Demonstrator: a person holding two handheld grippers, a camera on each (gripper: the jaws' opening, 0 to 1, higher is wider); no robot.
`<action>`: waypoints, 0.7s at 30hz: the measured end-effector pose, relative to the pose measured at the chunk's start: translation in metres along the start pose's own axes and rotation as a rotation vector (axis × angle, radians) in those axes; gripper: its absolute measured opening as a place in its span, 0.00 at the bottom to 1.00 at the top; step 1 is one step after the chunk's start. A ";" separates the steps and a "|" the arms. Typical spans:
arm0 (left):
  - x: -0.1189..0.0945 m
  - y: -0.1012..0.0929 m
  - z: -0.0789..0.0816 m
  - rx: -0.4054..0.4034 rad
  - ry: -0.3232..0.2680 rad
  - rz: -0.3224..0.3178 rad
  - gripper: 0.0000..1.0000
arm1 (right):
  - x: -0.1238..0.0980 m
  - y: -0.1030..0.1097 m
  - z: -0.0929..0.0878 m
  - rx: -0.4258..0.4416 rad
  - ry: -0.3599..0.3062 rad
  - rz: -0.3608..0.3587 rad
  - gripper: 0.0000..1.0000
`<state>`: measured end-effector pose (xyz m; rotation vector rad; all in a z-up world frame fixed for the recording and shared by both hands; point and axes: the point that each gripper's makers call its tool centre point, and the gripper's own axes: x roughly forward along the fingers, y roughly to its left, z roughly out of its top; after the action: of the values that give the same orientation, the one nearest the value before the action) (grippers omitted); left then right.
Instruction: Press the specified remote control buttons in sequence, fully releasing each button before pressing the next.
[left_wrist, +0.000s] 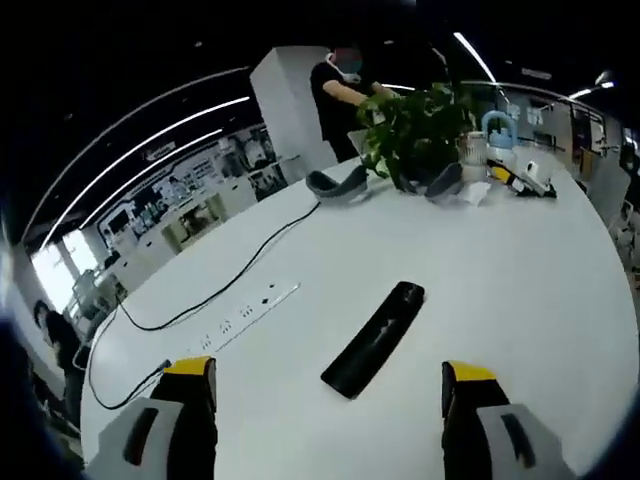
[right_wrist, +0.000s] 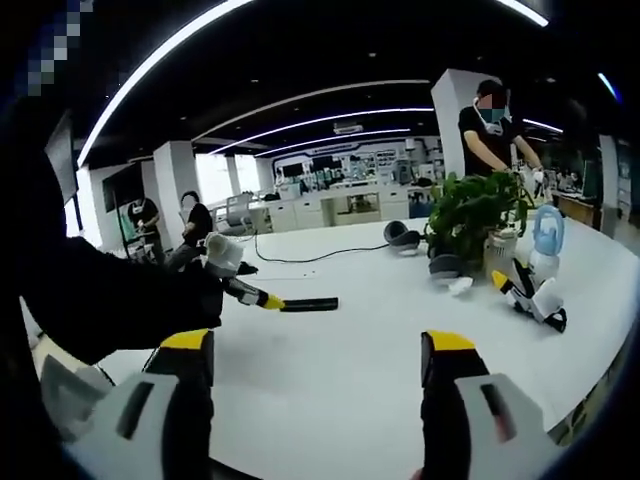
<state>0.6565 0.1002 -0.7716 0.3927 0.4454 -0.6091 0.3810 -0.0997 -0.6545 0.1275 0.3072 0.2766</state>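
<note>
Remote (left_wrist: 375, 338) buttons too dark to discern

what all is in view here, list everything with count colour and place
remote control: 1, black, flat on the table between the left gripper's jaws
table: 1, white, large
power strip: 1, white, left of the remote
cable: 1, black, running across the table
potted plant: 1, green, far end of the table
small fan: 1, light blue, beside the plant
standing person: 1, black shirt, behind the plant
left gripper: 1, black jaws with yellow tips, open, just short of the remote
right gripper: 1, same colours, open, over bare table
</note>
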 end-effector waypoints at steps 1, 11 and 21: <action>-0.004 -0.003 0.001 -0.014 -0.006 -0.004 1.00 | 0.000 -0.001 0.000 0.009 -0.002 -0.004 0.95; -0.054 -0.019 0.008 -0.143 -0.054 0.006 1.00 | -0.001 0.000 0.006 -0.015 -0.034 -0.009 1.00; -0.116 -0.029 0.002 -0.241 -0.099 0.050 1.00 | -0.003 0.002 0.009 -0.004 -0.050 0.005 1.00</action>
<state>0.5541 0.1306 -0.7172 0.1436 0.4078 -0.5171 0.3809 -0.0992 -0.6448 0.1315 0.2565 0.2789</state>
